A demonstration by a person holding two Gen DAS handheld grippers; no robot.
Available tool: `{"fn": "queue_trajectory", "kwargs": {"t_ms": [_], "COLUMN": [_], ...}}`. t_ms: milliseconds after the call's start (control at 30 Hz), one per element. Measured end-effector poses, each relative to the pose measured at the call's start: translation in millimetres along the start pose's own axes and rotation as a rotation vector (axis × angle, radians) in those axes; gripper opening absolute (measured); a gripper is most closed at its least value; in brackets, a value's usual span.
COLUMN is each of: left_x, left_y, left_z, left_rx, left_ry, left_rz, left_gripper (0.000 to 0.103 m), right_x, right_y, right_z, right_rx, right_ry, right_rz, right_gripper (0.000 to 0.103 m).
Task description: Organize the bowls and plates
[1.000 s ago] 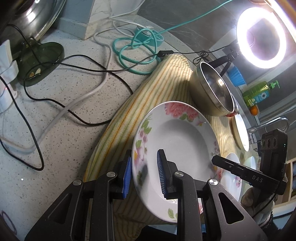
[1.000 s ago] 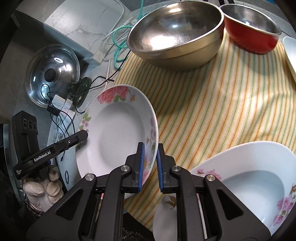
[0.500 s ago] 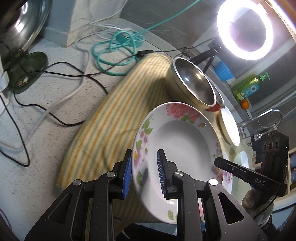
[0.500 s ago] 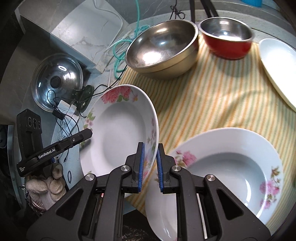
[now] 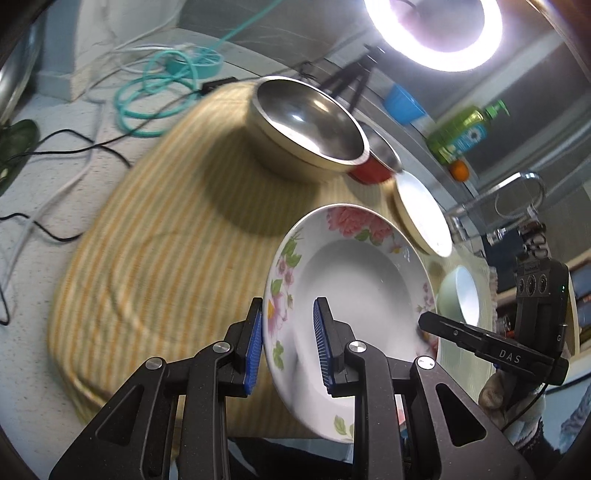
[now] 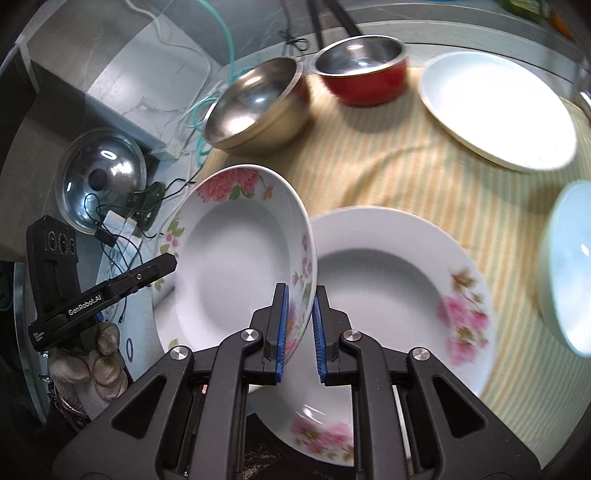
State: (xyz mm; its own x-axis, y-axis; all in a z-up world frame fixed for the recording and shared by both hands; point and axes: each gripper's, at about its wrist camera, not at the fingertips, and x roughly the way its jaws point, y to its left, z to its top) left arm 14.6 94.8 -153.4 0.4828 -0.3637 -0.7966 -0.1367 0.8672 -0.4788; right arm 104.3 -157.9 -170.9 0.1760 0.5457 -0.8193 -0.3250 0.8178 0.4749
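floral plate: rim clamped in both jaws, left gripper and right gripper
floral plates: 2
metal bowls: 2

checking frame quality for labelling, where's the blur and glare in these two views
Left wrist view: the white ring light blows out the top, the striped yellow cloth is motion-smeared, and the held floral white plate stays sharp. Right wrist view: the plain white oval plate glares, and the second floral plate on the cloth smears.
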Motion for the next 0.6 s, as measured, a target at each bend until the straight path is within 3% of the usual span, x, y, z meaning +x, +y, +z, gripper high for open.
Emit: {"fn": "queue_trajectory", "kwargs": {"t_ms": [600], "left_x": [43], "left_y": [-64], "left_z": [-27], "left_rx": [0.114], "left_ry": [0.100], "left_rz": [-0.034], "left_gripper": [0.023], "right_x": [-34], "right_y": [-75], "right_z": [-30], "right_rx": [0.090], "right_ry": [-0.001], "right_rz": [-0.070], "right_gripper": [0.013]}}
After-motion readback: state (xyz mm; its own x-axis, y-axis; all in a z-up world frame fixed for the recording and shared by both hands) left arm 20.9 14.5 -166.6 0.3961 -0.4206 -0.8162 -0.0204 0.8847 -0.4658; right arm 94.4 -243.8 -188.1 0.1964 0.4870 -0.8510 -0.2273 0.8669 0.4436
